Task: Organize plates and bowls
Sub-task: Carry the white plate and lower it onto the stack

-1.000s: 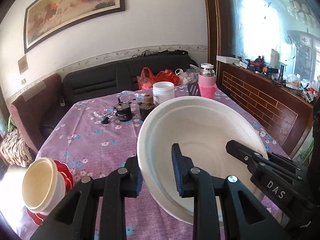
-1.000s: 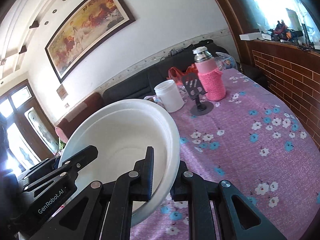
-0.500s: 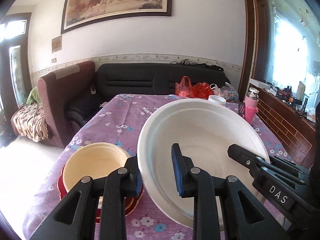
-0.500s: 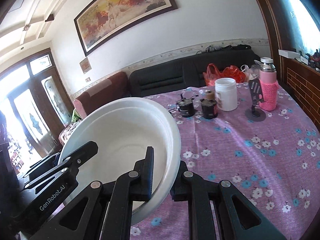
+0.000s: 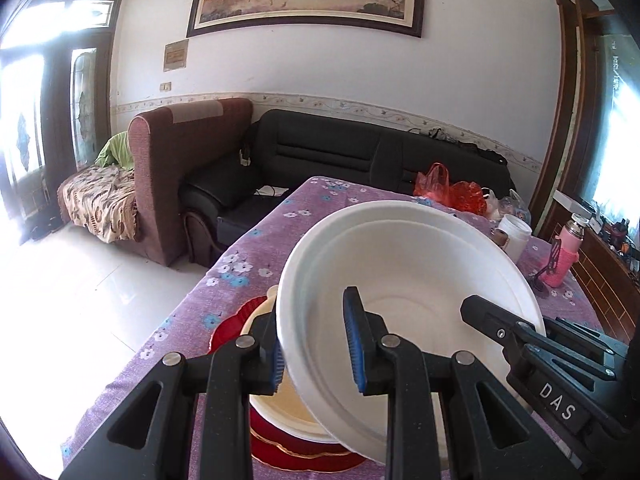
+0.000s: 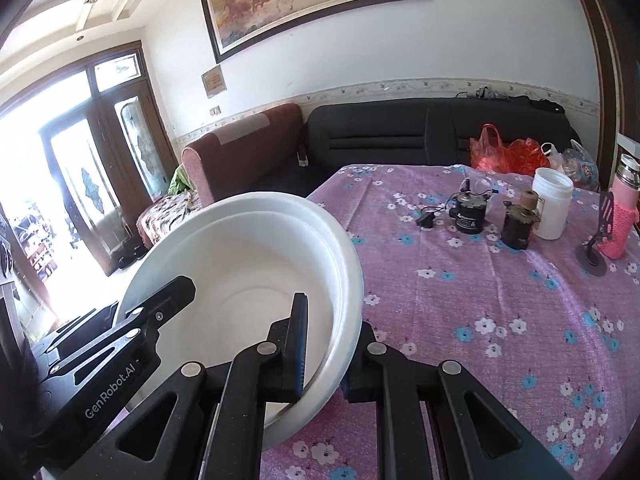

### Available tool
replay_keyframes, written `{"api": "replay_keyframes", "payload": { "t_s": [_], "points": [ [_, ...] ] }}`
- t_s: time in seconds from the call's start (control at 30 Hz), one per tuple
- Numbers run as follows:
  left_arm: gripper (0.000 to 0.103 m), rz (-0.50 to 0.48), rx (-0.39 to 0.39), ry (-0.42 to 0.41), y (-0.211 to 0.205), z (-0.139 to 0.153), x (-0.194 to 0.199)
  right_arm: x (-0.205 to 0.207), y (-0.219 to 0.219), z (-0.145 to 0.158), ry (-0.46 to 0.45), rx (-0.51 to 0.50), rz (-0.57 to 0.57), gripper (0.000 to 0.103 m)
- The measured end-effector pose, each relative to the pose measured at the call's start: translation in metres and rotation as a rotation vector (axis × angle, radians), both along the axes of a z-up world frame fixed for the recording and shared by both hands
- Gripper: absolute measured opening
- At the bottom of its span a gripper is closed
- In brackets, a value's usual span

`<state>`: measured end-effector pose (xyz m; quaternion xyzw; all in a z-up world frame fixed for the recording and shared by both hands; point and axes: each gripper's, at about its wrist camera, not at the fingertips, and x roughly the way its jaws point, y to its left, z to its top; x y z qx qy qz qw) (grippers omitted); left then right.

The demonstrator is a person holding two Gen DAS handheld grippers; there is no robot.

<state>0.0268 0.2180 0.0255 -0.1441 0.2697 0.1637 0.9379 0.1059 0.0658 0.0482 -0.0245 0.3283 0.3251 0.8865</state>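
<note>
A large white bowl [image 5: 404, 280] is held in the air by both grippers. My left gripper [image 5: 318, 338] is shut on its left rim. My right gripper [image 6: 326, 346] is shut on its right rim; the bowl also shows in the right wrist view [image 6: 248, 276]. Each gripper shows at the far side of the bowl in the other's view. Below the bowl, in the left wrist view, a cream bowl [image 5: 280, 408] sits on a red plate [image 5: 288, 446] near the table's front left corner. The white bowl hangs over them and hides most of the cream bowl.
The table has a purple flowered cloth [image 6: 500, 312]. At its far side stand a white jar [image 6: 552, 208], two dark small motors [image 6: 470, 210], a pink flask [image 6: 624, 216] and a phone stand [image 6: 596, 248]. Red bags [image 6: 504, 152] and a black sofa [image 5: 360, 156] lie beyond.
Both grippers have swung left with the white bowl. The cream bowl and red plate, earlier to the left of it, now lie underneath it.
</note>
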Motion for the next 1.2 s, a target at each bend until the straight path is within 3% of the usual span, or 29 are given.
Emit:
{"api": "replay_keyframes", "payload": {
  "t_s": [0.4,0.93,1.1,1.2],
  "points": [
    [0.024,0.041,-0.031,0.043,0.033,-0.028,0.020,0.023,0.044,-0.029,0.022,-0.075,0.037,0.014],
    [0.024,0.060,-0.031,0.077,0.037,-0.043,0.033,0.037,0.058,-0.049,0.033,-0.121,0.028,0.014],
    [0.027,0.070,-0.039,0.072,0.041,-0.042,0.030,0.040,0.059,-0.051,0.034,-0.126,0.021,0.014],
    [0.035,0.080,-0.040,0.069,0.042,-0.041,0.028,0.040,0.060,-0.051,0.028,-0.130,0.017,0.014]
  ]
}}
